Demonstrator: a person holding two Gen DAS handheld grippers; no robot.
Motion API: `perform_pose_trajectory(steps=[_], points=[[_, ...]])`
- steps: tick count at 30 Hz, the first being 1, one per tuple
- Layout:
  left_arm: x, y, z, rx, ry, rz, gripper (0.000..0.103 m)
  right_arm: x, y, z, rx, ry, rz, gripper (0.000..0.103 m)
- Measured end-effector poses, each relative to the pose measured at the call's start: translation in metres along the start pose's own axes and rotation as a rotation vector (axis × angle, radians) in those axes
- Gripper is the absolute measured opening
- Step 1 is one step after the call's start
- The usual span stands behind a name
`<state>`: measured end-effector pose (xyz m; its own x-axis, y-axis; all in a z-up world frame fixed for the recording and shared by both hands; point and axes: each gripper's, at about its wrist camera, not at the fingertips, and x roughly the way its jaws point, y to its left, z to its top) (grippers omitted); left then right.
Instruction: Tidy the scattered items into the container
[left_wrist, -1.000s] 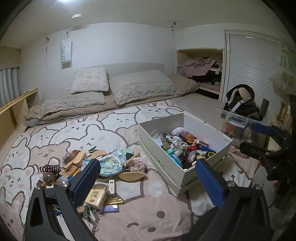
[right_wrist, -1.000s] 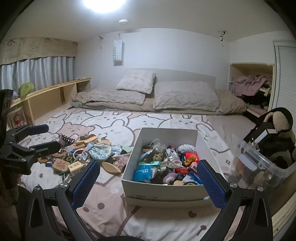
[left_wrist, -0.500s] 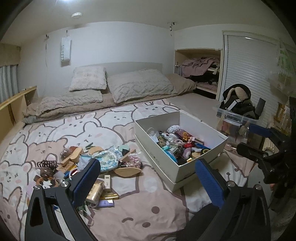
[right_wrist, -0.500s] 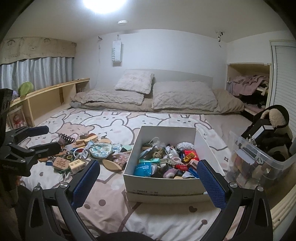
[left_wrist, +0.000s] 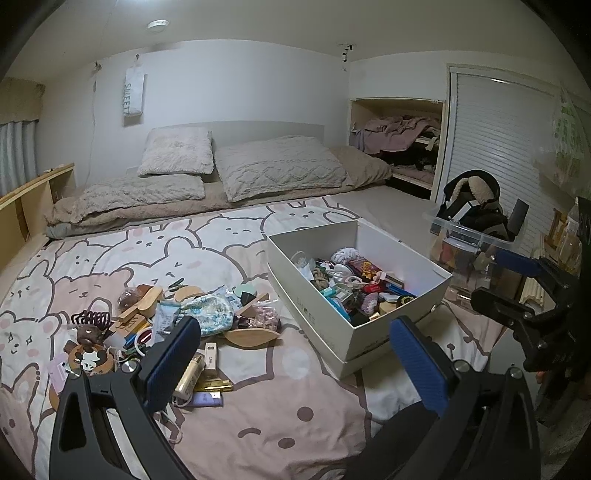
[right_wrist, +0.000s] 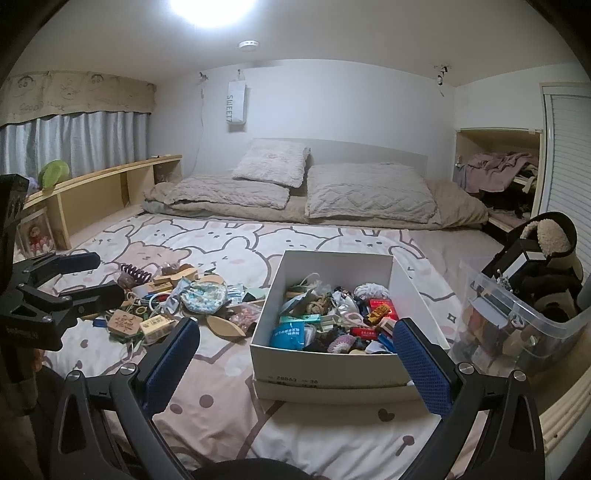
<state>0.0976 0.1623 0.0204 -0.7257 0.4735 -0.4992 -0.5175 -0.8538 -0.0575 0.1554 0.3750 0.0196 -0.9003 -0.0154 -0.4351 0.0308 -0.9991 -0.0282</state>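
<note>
A white cardboard box (left_wrist: 328, 317) (right_wrist: 325, 358) sits on the bed, holding several small items. A pile of scattered items (left_wrist: 177, 317) (right_wrist: 177, 302) lies left of it: a floral pouch (left_wrist: 210, 308), a brown hair claw (left_wrist: 90, 319), wooden pieces, a lighter (left_wrist: 207, 398). My left gripper (left_wrist: 295, 354) is open and empty, held back above the bed's near edge, between the pile and the box. My right gripper (right_wrist: 295, 350) is open and empty, just in front of the box. Each gripper shows at the side of the other's view.
Bedding with a bear and rabbit print (left_wrist: 184, 254) covers the bed; pillows (left_wrist: 277, 170) lie at the far end. A clear plastic bin (right_wrist: 517, 325) with a black bag stands right of the box. A wooden shelf (right_wrist: 92, 192) runs along the left.
Both grippers have drawn back and risen slightly; the box and pile sit a little lower and farther in the views. Both stay open and empty.
</note>
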Motion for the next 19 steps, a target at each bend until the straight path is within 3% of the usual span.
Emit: perform_pose_trajectory(steps=[19], points=[[-0.0034,-0.0033,-0.0036,-0.013,-0.005,-0.002,0.103,0.0003,0.0019,-0.0027,0.004,0.012,0.014,0.103]])
